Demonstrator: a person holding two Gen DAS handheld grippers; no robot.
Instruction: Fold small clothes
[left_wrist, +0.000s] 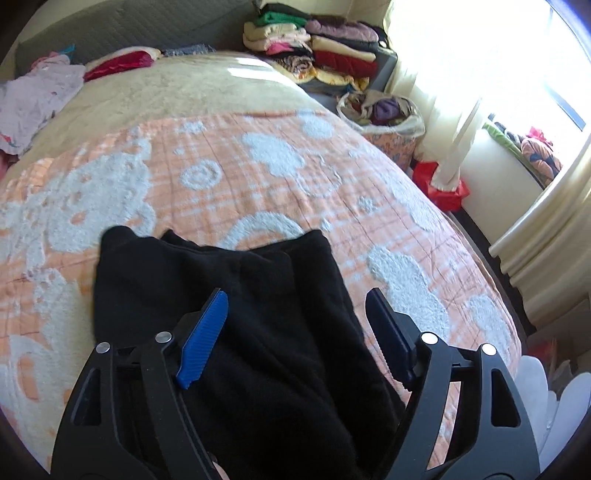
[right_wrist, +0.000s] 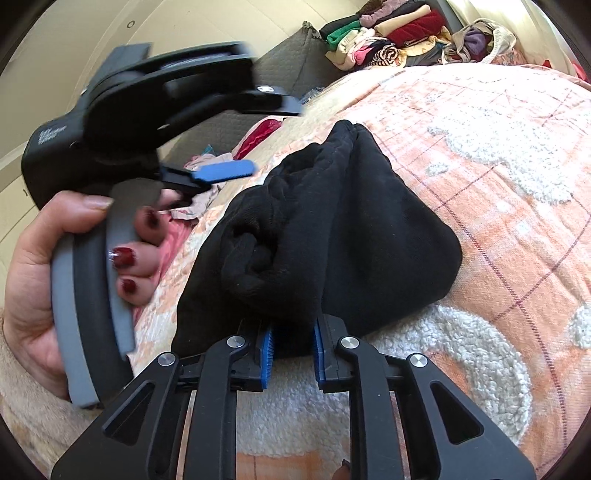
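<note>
A black fleece garment (left_wrist: 236, 273) lies folded on the orange and white bedspread (left_wrist: 258, 177). My left gripper (left_wrist: 297, 295) hangs just above it, open, with only the cloth below showing between its blue pads (left_wrist: 203, 332). In the right wrist view the garment (right_wrist: 332, 221) is bunched and rumpled. My right gripper (right_wrist: 293, 328) has its jaws a little apart, and the near edge of the cloth fills the gap between the pads (right_wrist: 266, 350). A hand (right_wrist: 37, 258) holds the left gripper (right_wrist: 273, 136) at the upper left, above the garment.
Stacks of folded clothes (left_wrist: 314, 48) stand at the far end of the bed, with a basket of laundry (left_wrist: 384, 110) beside them. A pale pink garment (left_wrist: 33, 99) and a red one (left_wrist: 118, 64) lie at the far left. A curtained window (left_wrist: 498, 74) is on the right.
</note>
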